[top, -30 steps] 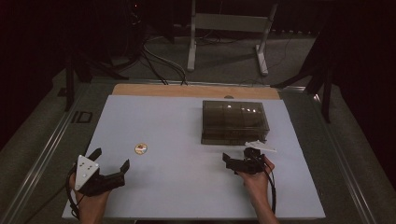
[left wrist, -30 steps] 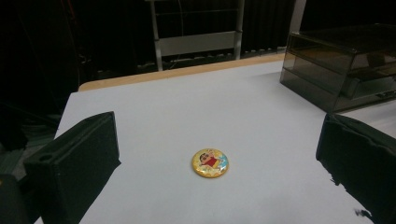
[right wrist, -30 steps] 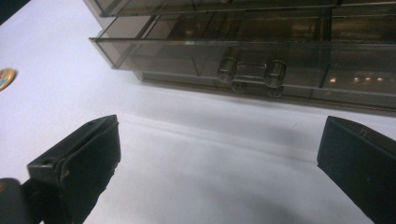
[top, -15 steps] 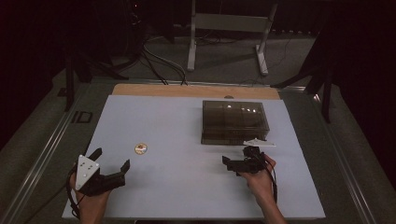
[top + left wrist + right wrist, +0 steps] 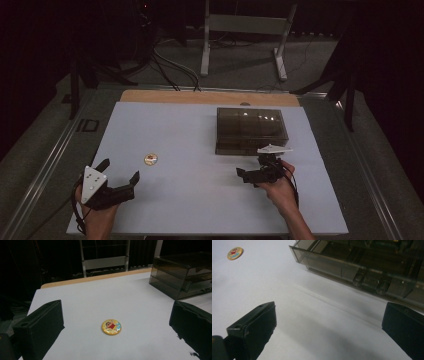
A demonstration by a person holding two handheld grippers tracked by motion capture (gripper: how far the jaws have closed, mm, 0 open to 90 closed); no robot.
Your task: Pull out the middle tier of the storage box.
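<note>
A small round yellow badge (image 5: 151, 159) with a cartoon figure lies flat on the white table top (image 5: 200, 200), left of centre. In the left gripper view the badge (image 5: 111, 327) lies a little ahead, between the jaws. My left gripper (image 5: 119, 171) (image 5: 117, 315) stands open near the front left edge, just short of the badge. A smoky translucent drawer box (image 5: 251, 130) (image 5: 362, 265) stands at the right rear. My right gripper (image 5: 252, 167) (image 5: 330, 317) is open and empty just in front of the box; the badge (image 5: 235, 253) shows far off to its left.
A wooden strip (image 5: 200, 96) runs along the table's far edge. Behind it on the dark floor stand a metal frame (image 5: 245, 25) and loose cables (image 5: 170, 65). The drawer box (image 5: 182, 272) also appears at the right of the left gripper view.
My right gripper has shifted slightly toward the drawer box front. The left gripper and the badge have stayed where they were.
</note>
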